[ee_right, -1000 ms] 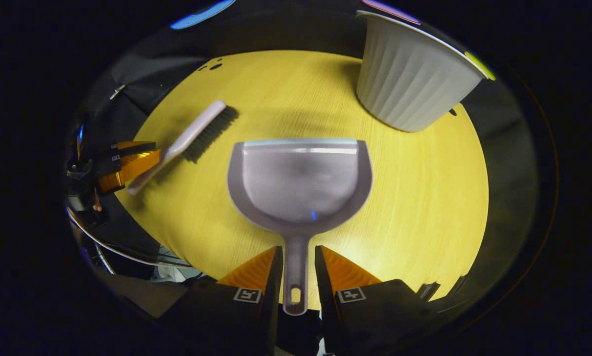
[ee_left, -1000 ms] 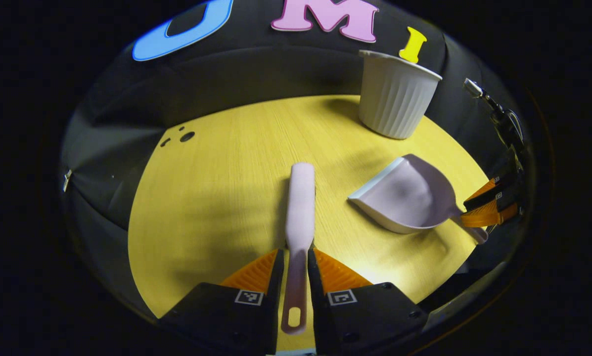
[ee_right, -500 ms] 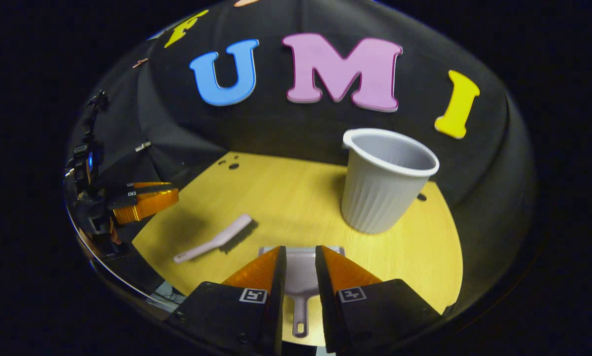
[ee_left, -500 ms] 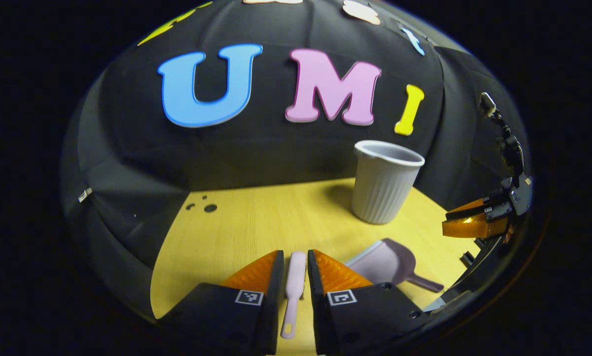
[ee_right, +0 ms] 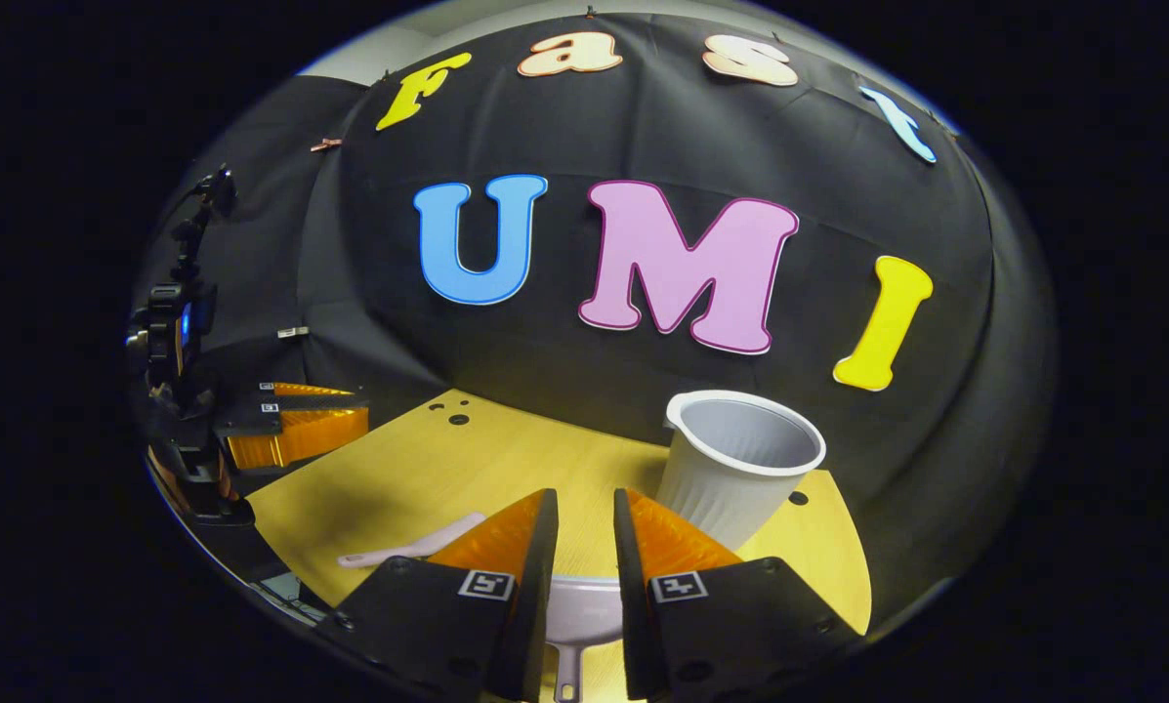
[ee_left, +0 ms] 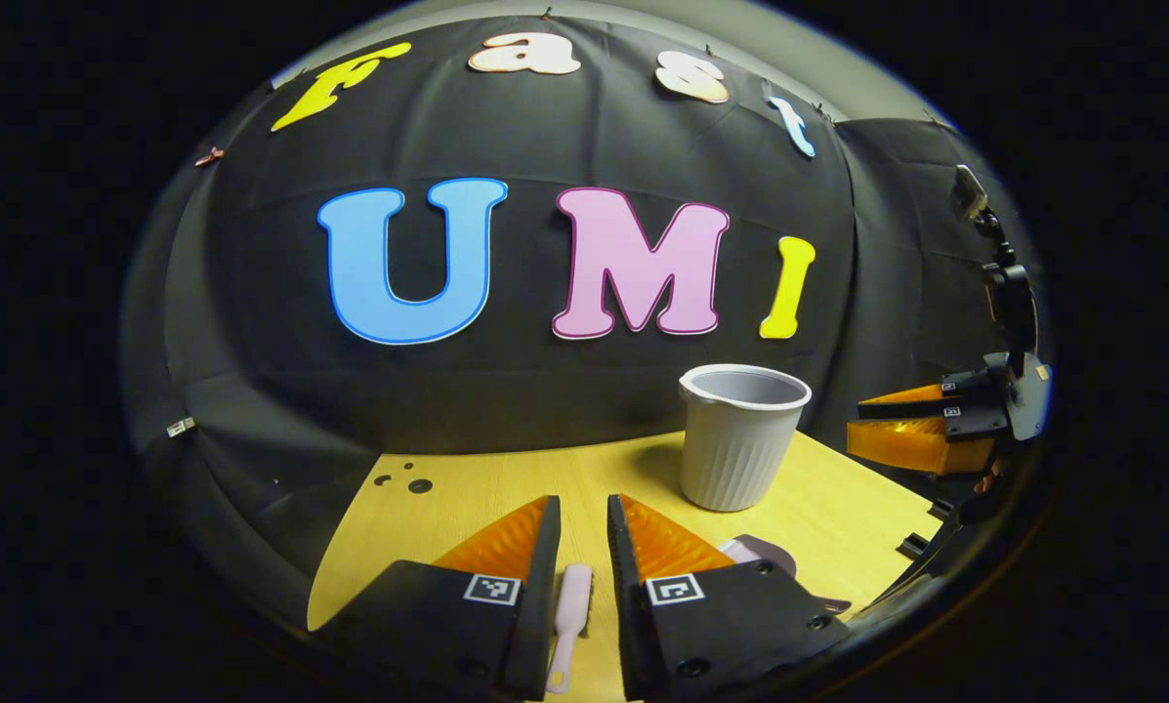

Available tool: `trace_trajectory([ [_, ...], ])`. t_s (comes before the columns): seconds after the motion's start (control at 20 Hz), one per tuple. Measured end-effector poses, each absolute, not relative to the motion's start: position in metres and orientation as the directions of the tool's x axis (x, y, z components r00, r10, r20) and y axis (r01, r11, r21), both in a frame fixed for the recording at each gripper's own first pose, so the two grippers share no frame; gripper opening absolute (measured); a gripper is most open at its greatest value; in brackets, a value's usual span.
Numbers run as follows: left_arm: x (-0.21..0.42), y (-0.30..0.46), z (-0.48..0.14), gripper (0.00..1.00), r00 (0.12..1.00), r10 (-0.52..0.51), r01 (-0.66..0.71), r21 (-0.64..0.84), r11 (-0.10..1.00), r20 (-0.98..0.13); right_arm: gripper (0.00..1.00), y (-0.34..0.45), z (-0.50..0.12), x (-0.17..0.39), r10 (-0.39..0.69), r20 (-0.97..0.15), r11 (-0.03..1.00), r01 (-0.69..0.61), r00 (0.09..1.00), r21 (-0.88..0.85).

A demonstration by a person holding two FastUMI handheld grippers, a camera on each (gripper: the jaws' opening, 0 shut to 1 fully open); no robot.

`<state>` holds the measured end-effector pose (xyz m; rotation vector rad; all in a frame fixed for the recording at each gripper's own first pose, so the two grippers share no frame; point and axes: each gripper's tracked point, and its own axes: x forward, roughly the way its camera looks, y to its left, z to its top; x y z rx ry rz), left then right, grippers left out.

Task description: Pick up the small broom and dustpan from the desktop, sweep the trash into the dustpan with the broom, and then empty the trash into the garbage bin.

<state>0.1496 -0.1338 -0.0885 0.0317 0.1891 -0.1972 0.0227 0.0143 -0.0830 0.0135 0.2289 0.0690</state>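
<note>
The pale pink small broom [ee_left: 569, 605] lies flat on the yellow table [ee_left: 506, 478], below and behind my left gripper [ee_left: 584, 517]. That gripper hovers above it, narrowly open with nothing between its fingers. The grey dustpan [ee_right: 584, 610] also rests on the table, under my right gripper [ee_right: 584, 508], which is narrowly open and holds nothing. In the right gripper view the broom [ee_right: 418, 545] shows to the left, beside the left gripper [ee_right: 296, 425]. An edge of the dustpan [ee_left: 760, 552] peeks out right of my left fingers. The white ribbed garbage bin [ee_left: 740, 449] [ee_right: 735, 469] stands upright at the back right.
The right gripper [ee_left: 921, 430] hangs off the table's right edge in the left gripper view. Small dark holes [ee_left: 413, 485] [ee_right: 457, 418] mark the table's far left corner. The black cloth wall closes the back. A dark stand [ee_left: 1009, 293] rises at the far right.
Both grippers have risen, drawn back and tilted up from the table. The broom and dustpan stayed lying on the table, their handles no longer between the fingers.
</note>
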Motion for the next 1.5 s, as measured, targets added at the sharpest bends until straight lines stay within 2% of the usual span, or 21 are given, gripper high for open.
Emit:
trace_trajectory([
  [0.4, 0.153, -0.136, -0.095, 0.33, 0.954, -0.204, 0.213, 0.018, 0.977, -0.221, 0.36, 0.023, -0.082, 0.030, 0.101, -0.243, 0.995, -0.092, 0.965, 0.046],
  [0.7, 0.159, -0.133, -0.097, 0.33, 0.949, -0.227, 0.234, 0.007, 0.972, -0.220, 0.36, 0.022, -0.080, 0.040, 0.059, -0.249, 0.994, -0.033, 0.967, 0.108],
  [1.1, 0.162, -0.138, -0.097, 0.33, 0.945, -0.239, 0.249, 0.015, 0.968, -0.223, 0.36, 0.017, -0.078, 0.046, 0.041, -0.252, 0.995, -0.016, 0.967, 0.098],
  [1.5, 0.153, -0.155, -0.096, 0.33, 0.955, -0.194, 0.205, 0.027, 0.978, -0.225, 0.36, 0.013, -0.086, 0.041, 0.081, -0.246, 0.993, -0.057, 0.966, 0.103],
])
